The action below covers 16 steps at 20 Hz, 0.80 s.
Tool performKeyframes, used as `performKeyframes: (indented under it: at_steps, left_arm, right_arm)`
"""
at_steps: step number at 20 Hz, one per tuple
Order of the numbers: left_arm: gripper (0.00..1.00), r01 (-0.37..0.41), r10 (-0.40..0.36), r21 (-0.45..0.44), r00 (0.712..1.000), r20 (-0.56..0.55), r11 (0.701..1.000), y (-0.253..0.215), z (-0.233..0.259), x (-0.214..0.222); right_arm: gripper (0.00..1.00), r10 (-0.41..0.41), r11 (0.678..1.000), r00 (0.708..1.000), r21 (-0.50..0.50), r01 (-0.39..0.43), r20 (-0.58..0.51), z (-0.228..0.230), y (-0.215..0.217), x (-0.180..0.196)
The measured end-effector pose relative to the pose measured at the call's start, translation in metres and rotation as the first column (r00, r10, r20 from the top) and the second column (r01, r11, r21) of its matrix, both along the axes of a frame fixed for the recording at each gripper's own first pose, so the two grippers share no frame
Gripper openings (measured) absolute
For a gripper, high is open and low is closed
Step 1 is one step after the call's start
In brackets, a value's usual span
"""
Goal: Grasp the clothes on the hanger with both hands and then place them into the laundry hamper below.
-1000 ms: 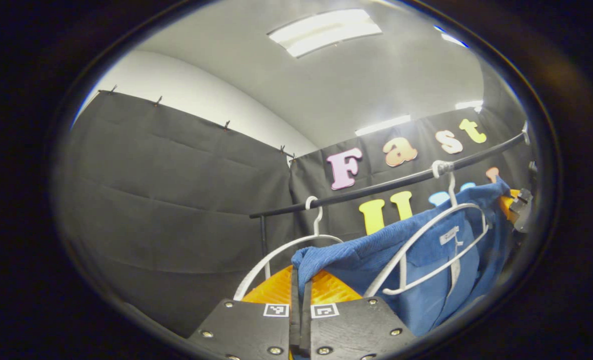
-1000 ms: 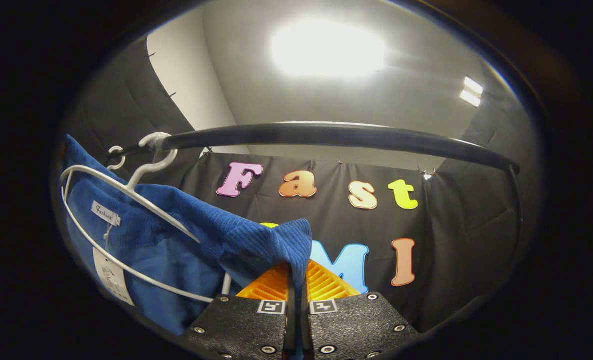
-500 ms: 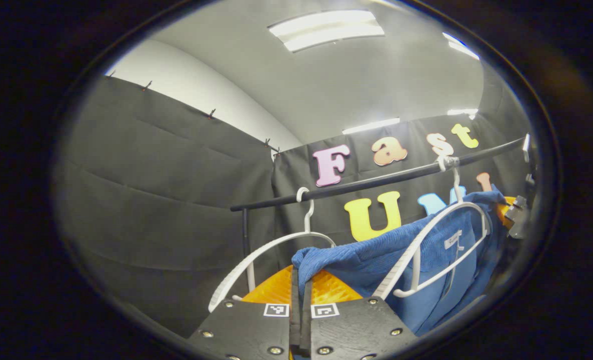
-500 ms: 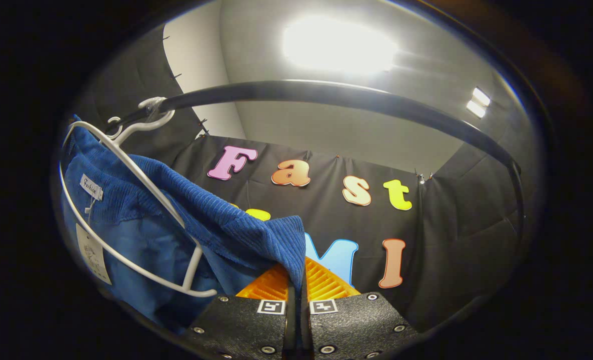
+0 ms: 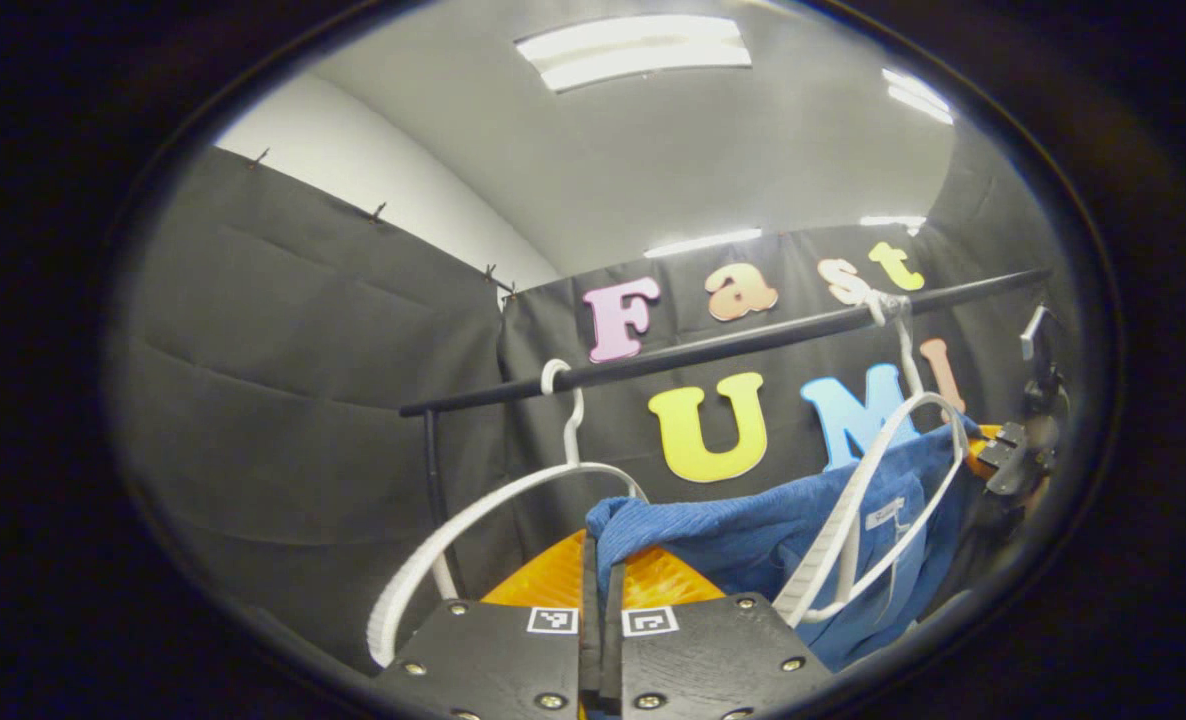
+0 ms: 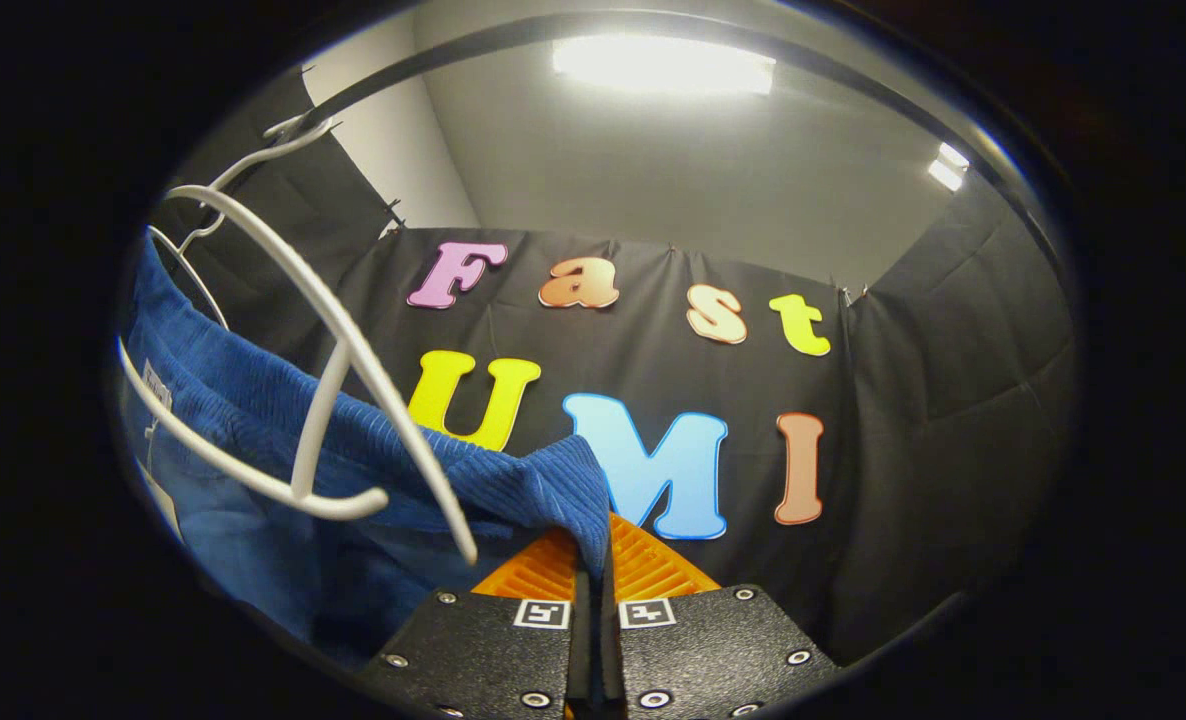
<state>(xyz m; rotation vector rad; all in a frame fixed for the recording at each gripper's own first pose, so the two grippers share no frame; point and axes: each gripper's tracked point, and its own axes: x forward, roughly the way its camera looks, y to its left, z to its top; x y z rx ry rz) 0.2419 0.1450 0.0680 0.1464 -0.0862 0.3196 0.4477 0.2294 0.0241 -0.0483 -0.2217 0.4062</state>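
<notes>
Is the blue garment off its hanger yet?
Mostly off: the blue garment sags below the white hanger's bare arm; whether any part still hangs on is unclear.

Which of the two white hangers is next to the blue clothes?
The white hanger farther along the black rail, beside the blue garment. The other hanger, nearer the rail's end post, hangs bare.

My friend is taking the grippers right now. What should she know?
Left gripper: shut on the blue garment.
Right gripper: shut on the garment's other edge.
The garment is partly off the white hanger, which hangs from the black rail. A second, bare hanger is beside it.
Done: both grasps.
Left: pull the garment clear and lower it into the hamper.
</notes>
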Motion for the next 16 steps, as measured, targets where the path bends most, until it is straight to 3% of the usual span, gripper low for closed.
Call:
performKeyframes:
  at_steps: [1, 4, 5, 7, 8, 9, 10, 13, 14, 16]
  left_arm:
    - [0.06, 0.001, -0.001, -0.011, 1.0, -0.016, 1.0, -0.001, -0.011, 0.004]
    - [0.06, -0.015, 0.012, -0.045, 0.998, -0.064, 0.999, -0.001, -0.042, 0.003]
    - [0.01, -0.021, 0.017, -0.065, 0.997, -0.071, 0.998, -0.001, -0.05, 0.003]
    - [0.01, -0.036, 0.029, -0.095, 0.997, -0.077, 0.995, 0.002, -0.061, 0.001]
    - [0.06, -0.045, 0.037, -0.105, 0.996, -0.081, 0.993, 0.002, -0.065, -0.001]
    - [0.01, -0.051, 0.042, -0.111, 0.996, -0.083, 0.992, 0.002, -0.068, -0.006]
    - [0.06, -0.056, 0.046, -0.113, 0.995, -0.084, 0.992, 0.002, -0.069, -0.012]
    - [0.06, -0.057, 0.047, -0.124, 0.995, -0.084, 0.991, -0.003, -0.074, -0.035]
    - [0.01, -0.056, 0.045, -0.132, 0.996, -0.079, 0.99, -0.004, -0.075, -0.043]
    - [0.06, -0.051, 0.041, -0.137, 0.996, -0.079, 0.989, -0.008, -0.075, -0.057]
  right_arm:
    - [0.04, 0.008, 1.0, 1.0, -0.007, -0.008, -0.027, -0.014, 0.002, -0.002]
    - [0.04, 0.023, 0.999, 0.997, -0.027, -0.025, -0.074, -0.039, 0.004, -0.009]
    - [0.04, 0.029, 0.999, 0.996, -0.033, -0.032, -0.087, -0.048, 0.005, -0.011]
    - [0.04, 0.045, 0.998, 0.993, -0.04, -0.05, -0.114, -0.06, 0.006, -0.021]
    - [0.04, 0.051, 0.997, 0.991, -0.044, -0.057, -0.125, -0.064, 0.007, -0.027]
    - [0.04, 0.058, 0.997, 0.989, -0.046, -0.065, -0.134, -0.068, 0.006, -0.033]
    - [0.04, 0.064, 0.996, 0.988, -0.044, -0.071, -0.141, -0.07, 0.005, -0.038]
    - [0.04, 0.075, 0.997, 0.984, -0.015, -0.078, -0.164, -0.069, -0.003, -0.057]
    - [0.04, 0.075, 0.997, 0.982, 0.002, -0.076, -0.172, -0.067, -0.007, -0.064]
    - [0.04, 0.073, 0.997, 0.98, 0.021, -0.07, -0.183, -0.061, -0.015, -0.076]
